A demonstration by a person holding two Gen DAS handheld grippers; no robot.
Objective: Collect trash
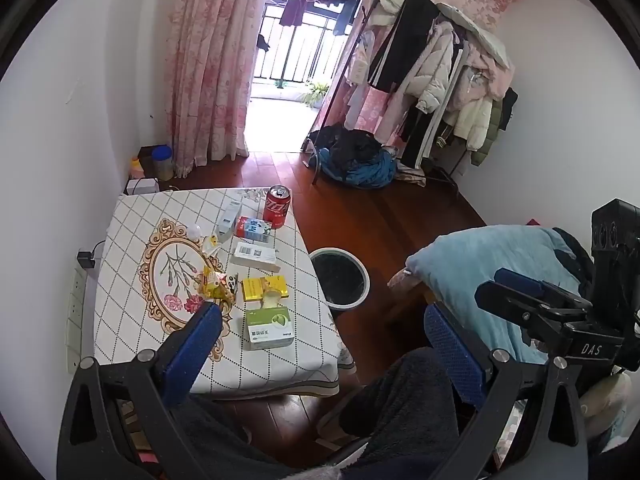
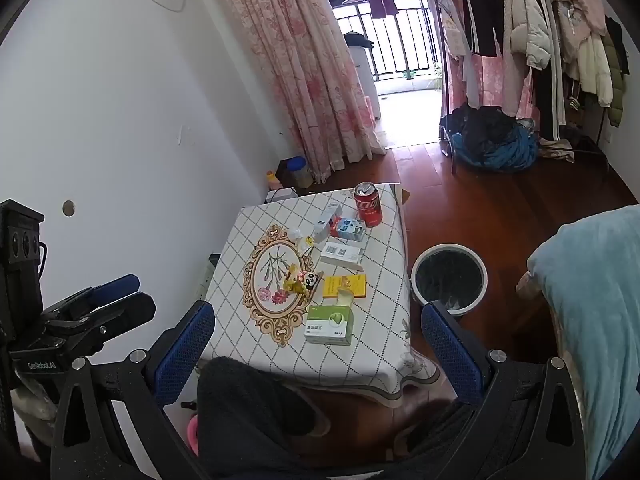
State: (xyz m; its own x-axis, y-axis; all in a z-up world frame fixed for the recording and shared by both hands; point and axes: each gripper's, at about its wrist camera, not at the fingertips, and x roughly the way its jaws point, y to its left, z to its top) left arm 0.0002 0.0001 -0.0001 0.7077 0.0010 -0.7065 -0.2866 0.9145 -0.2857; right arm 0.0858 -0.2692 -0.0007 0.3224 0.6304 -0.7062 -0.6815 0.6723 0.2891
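Left gripper [image 1: 320,344]: spread wide, holding nothing, above the table [image 1: 132,336] edge.
Right gripper [image 2: 318,350]: spread wide, holding nothing.
Trash bin [image 2: 450,280]: beside table, on floor.

White walls [image 2: 120,100], red wood floor [image 2: 500,208], pink curtains [image 2: 304,60], daylit balcony door [image 2: 404,92]

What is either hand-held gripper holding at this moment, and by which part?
Nothing. The left hand-held gripper and the right hand-held gripper are both open and empty above the table; the trash lies untouched.
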